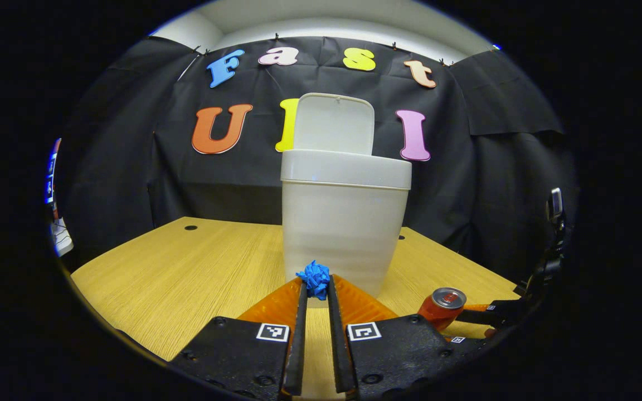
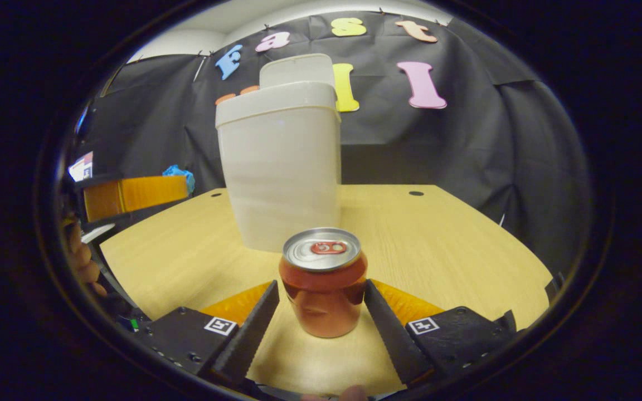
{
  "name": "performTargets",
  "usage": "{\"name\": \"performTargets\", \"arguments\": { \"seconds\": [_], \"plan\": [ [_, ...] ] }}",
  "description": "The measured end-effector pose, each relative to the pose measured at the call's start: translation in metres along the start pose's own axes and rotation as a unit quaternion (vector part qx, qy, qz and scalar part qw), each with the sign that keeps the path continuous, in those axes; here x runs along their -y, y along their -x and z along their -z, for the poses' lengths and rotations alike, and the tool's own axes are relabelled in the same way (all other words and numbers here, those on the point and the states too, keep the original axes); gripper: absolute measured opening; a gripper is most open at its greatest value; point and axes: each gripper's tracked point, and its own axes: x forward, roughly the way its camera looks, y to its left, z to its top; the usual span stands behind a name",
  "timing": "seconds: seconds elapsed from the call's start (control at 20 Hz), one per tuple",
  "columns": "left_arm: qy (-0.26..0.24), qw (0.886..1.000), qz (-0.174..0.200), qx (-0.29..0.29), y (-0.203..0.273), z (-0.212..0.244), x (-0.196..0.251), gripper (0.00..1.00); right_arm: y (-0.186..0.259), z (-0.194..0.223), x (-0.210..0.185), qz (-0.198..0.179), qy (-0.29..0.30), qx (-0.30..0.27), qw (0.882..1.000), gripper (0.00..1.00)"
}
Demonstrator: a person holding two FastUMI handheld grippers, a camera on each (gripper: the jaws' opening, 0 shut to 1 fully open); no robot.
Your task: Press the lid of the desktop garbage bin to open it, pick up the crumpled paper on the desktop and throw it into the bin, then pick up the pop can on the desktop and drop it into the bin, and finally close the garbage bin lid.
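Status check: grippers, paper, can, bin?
Left gripper shut on paper, facing bin. Lid up. Right gripper open around can, can upright on table. Nothing in the way.

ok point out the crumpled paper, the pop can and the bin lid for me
crumpled paper (image 1: 314,278): left gripper view, middle of the blue wad between the fingers.
pop can (image 2: 324,289): right gripper view, front of its side wall.
bin lid (image 1: 335,123): left gripper view, middle of the raised flap.
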Motion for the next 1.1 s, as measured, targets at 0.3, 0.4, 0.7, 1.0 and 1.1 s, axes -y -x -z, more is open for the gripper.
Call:
{"name": "performTargets", "arguments": {
  "seconds": [0.3, 0.4, 0.7, 1.0, 1.1],
  "plan": [
    [-0.003, 1.000, -0.012, 0.026, -0.003, -0.021, -0.010, 0.24, -0.016, 0.019, 0.004, 0.010, -0.004, -0.035, 0.999, 0.96],
    [-0.004, 0.999, -0.017, 0.033, -0.004, -0.030, -0.014, 0.28, -0.016, 0.022, 0.003, 0.011, -0.002, -0.043, 0.999, 0.94],
    [-0.012, 0.997, -0.029, 0.076, -0.010, -0.074, -0.020, 0.24, -0.021, 0.021, 0.000, 0.008, -0.010, -0.049, 0.999, 0.83],
    [-0.019, 0.992, -0.013, 0.122, -0.023, -0.130, -0.015, 0.24, -0.009, 0.003, 0.005, -0.004, -0.009, -0.021, 1.000, 0.80],
    [-0.025, 0.989, -0.004, 0.143, -0.024, -0.156, -0.004, 0.24, -0.007, -0.005, 0.014, 0.000, -0.014, -0.012, 1.000, 0.80]
  ]
}}
